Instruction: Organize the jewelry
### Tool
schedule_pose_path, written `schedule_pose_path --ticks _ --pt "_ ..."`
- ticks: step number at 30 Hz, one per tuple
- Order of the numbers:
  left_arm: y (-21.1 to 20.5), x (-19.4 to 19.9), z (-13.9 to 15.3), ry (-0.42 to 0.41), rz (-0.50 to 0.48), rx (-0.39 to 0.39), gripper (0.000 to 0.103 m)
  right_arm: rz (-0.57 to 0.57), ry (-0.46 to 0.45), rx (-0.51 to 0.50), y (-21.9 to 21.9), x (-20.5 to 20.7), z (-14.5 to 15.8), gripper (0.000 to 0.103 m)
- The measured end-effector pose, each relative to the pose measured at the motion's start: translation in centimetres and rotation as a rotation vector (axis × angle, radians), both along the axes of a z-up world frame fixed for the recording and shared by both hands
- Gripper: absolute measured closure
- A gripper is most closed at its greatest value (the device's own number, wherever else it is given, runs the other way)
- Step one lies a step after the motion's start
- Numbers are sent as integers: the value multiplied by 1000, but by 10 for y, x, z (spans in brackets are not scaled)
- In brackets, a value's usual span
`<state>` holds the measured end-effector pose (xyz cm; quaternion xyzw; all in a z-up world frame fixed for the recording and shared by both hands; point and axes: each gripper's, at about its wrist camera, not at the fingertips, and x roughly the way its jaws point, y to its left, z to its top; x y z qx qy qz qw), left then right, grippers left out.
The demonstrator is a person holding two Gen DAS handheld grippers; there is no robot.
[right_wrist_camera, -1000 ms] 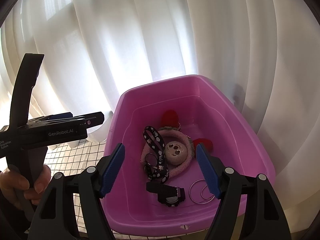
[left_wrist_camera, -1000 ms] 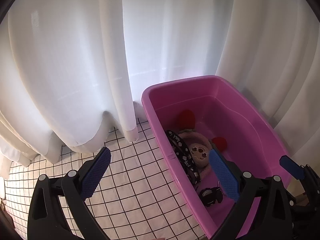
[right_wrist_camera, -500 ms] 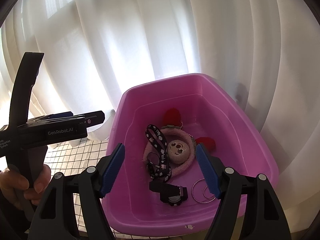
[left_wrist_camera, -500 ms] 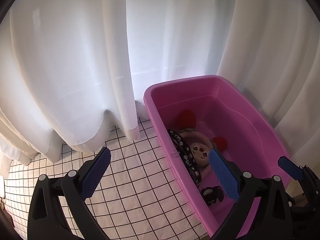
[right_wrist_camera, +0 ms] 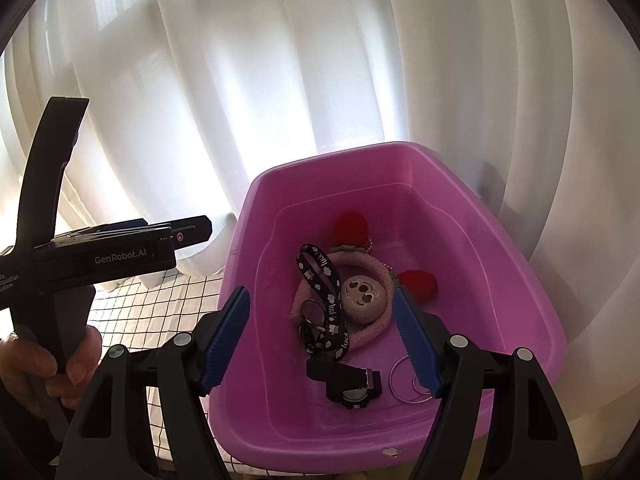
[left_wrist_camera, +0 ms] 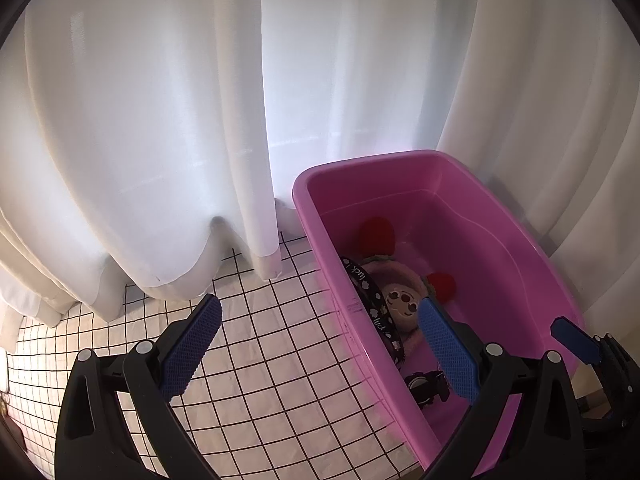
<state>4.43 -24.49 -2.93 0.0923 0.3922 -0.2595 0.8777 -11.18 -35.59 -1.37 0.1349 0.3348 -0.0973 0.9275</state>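
Both tongs are held wide apart and nothing is gripped in either. The right tongs are poised above the pink tub, jaws spread over the pile, which reads as a line-up for a pick. The left tongs are straddled across the tub's near wall, one blue pad over the grid-patterned worktop, the other inside the tub; a supporting position is suggested, perhaps so the tub can be steadied.

The jewelry is all gathered in the tub's bottom. A black lanyard with white prints is draped across a pink fuzzy band carrying a round face charm. Two red pieces are seen behind them. Nearer the right tongs, a black watch lies flat, and thin metal rings rest just beside it, partly hidden by the right-hand pad.

White curtains are hung close behind. The watch, lying apart from the tangle, is judged the easiest first pick; the lanyard could drag the band along.
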Motion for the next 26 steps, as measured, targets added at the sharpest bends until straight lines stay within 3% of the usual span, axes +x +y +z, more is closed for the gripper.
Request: schedule_pose_path --ticks 26 --pt "5 6 -3 10 23 -2 6 -4 13 7 2 4 -4 33"
